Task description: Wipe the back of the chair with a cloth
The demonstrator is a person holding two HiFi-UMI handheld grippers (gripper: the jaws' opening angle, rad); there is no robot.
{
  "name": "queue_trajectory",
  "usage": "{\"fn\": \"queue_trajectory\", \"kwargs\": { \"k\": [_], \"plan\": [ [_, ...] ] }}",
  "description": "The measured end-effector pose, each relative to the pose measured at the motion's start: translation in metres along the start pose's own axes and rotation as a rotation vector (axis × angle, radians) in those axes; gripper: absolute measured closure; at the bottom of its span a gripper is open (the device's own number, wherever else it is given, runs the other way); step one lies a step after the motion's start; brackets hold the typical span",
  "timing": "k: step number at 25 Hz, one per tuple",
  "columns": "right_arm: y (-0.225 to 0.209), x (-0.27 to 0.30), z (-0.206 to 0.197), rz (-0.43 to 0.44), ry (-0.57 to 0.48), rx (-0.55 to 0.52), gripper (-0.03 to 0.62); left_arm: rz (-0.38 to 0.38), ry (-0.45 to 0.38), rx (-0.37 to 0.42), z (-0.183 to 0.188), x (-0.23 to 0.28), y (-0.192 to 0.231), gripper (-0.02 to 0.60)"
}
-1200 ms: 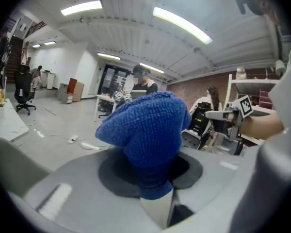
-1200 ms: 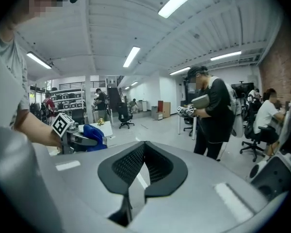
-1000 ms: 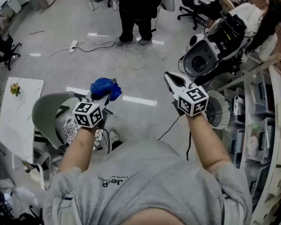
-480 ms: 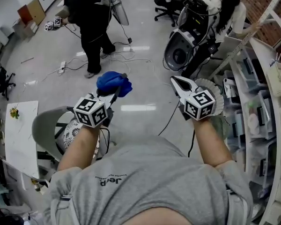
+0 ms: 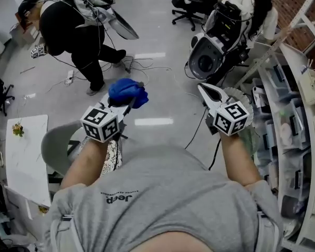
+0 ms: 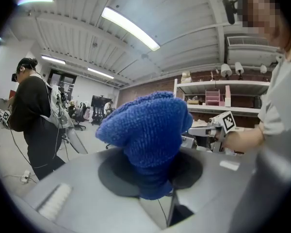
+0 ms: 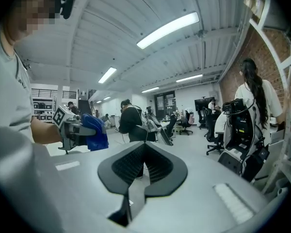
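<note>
Two things moved in the last second, and neither one is the cloth getting closer to its job. The head view swung round, so the person in black (image 5: 68,30) who was straight ahead now sits up in the left corner. The right claw (image 5: 203,89) also drifted a bit to the right, toward the shelving (image 5: 299,114).

The left claw (image 5: 127,107) is pretty much where it was, held up in the air and clamped on the blue cloth (image 5: 127,92). In the left gripper view the cloth (image 6: 148,135) is a fat bunched wad pinched low down, with most of it puffing out above the jaws. The right claw is pressed together with nothing in it. You can see the ribbed pads meeting in its own view (image 7: 143,166).

So my read is that wiping hasn't started. This looks like carrying and turning, not approaching.

The grey chair (image 5: 55,143) is at lower left, beside the white worktop (image 5: 26,156). It's below and to the left of the left claw, back past the marker cube and beside that forearm. The cloth hangs over open floor (image 5: 157,109), well apart from the chair and pointing away from it. I'd guess the arm has to come down and back to the left before the cloth meets the chair back.
</note>
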State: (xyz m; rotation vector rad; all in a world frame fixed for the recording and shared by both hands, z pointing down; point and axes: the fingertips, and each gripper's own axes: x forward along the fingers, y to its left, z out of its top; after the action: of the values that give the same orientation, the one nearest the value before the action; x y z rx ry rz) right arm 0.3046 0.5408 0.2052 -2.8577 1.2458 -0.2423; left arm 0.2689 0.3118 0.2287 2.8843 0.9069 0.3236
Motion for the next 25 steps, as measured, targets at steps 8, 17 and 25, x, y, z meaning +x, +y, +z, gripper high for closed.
{"fn": "queue_trajectory", "kwargs": {
  "k": [8,17,25],
  "plan": [
    [0.019,0.017,0.009,0.061,0.014,-0.036,0.591,0.014,-0.053,-0.058,0.004,-0.022,0.008,0.408],
    [0.016,0.017,0.010,0.103,0.027,-0.040,0.591,0.043,-0.063,-0.081,0.001,-0.030,0.001,0.408],
    [0.015,0.021,0.012,0.102,0.022,-0.055,0.591,0.047,-0.062,-0.080,0.002,-0.031,0.000,0.408]
  ]
}}
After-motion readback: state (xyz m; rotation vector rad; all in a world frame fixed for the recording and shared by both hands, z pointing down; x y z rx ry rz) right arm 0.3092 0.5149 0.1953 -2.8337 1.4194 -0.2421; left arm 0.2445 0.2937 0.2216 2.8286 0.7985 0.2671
